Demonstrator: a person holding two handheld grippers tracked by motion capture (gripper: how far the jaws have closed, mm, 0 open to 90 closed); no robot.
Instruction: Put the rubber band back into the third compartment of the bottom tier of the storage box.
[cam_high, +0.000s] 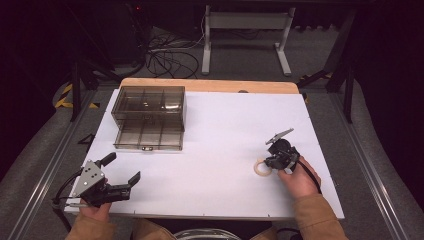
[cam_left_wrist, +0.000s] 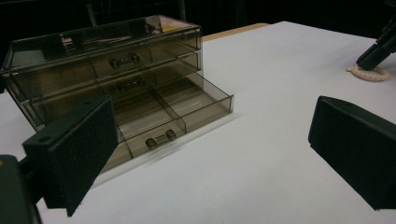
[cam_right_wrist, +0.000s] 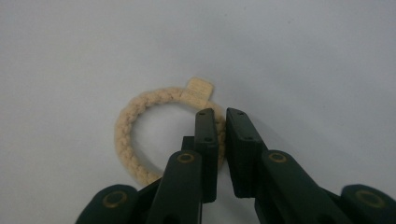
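- the table (cam_high: 215, 130) carries a drawer box (cam_high: 149, 118) at its far left, with the bottom drawer (cam_high: 148, 134) pulled out toward the person.
- the rope ring (cam_high: 262, 167) lies flat on the table at the near right, well apart from the drawer box.
- the right gripper (cam_high: 272, 161) is at the ring's right side, one jaw inside the loop and one outside, the cord between them.
- the left gripper (cam_high: 122, 173) is over the near left corner, in front of the drawer box, jaws spread toward it.
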